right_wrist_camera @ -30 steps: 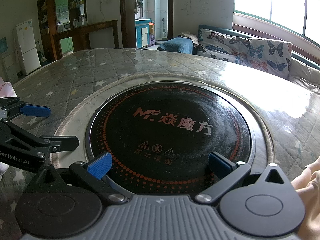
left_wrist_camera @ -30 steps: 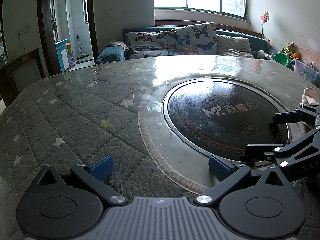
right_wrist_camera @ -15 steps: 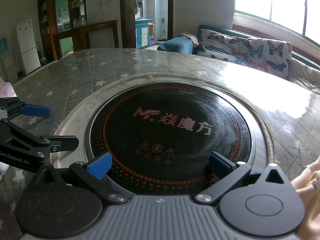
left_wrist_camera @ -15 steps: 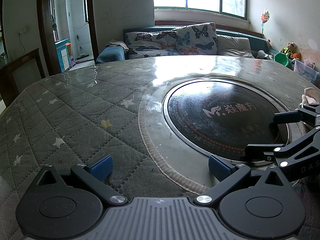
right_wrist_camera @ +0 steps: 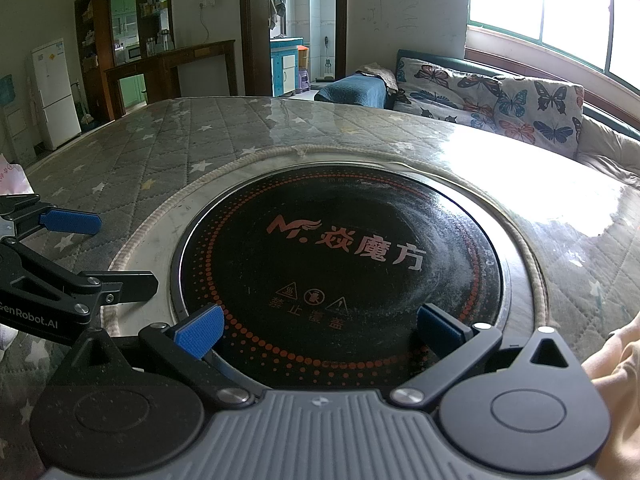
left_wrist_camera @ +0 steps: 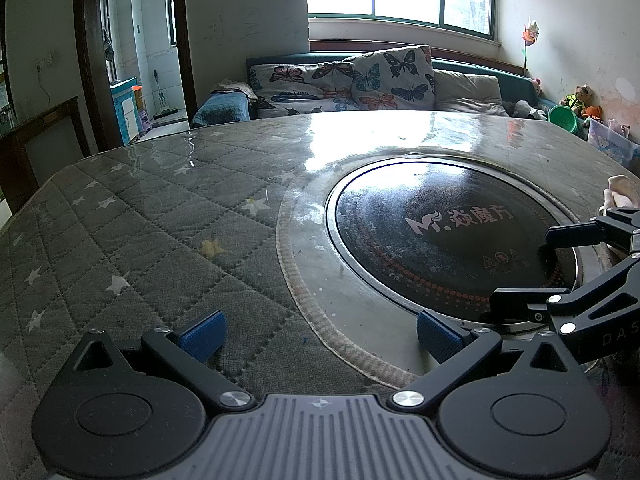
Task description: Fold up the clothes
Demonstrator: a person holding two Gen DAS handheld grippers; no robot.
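Observation:
My left gripper (left_wrist_camera: 320, 336) stands open low over the grey quilted star-print table cover (left_wrist_camera: 140, 248), with nothing between its blue pads. My right gripper (right_wrist_camera: 320, 332) is also open, over the near rim of the round black cooktop (right_wrist_camera: 340, 248) set in the table's middle. Each gripper shows in the other's view: the right gripper (left_wrist_camera: 548, 270) at the right edge, the left gripper (right_wrist_camera: 96, 252) at the left edge. A pale pink piece of cloth (left_wrist_camera: 620, 192) lies behind the right gripper. Peach-coloured fabric (right_wrist_camera: 616, 360) fills the lower right corner; its shape is hidden.
A sofa with butterfly cushions (left_wrist_camera: 360, 80) stands past the table's far edge under the window. A doorway (right_wrist_camera: 296, 52), a dark wooden cabinet (right_wrist_camera: 180, 68) and a white fridge (right_wrist_camera: 54, 92) lie beyond. A white-pink printed item (right_wrist_camera: 12, 172) peeks in at the left edge.

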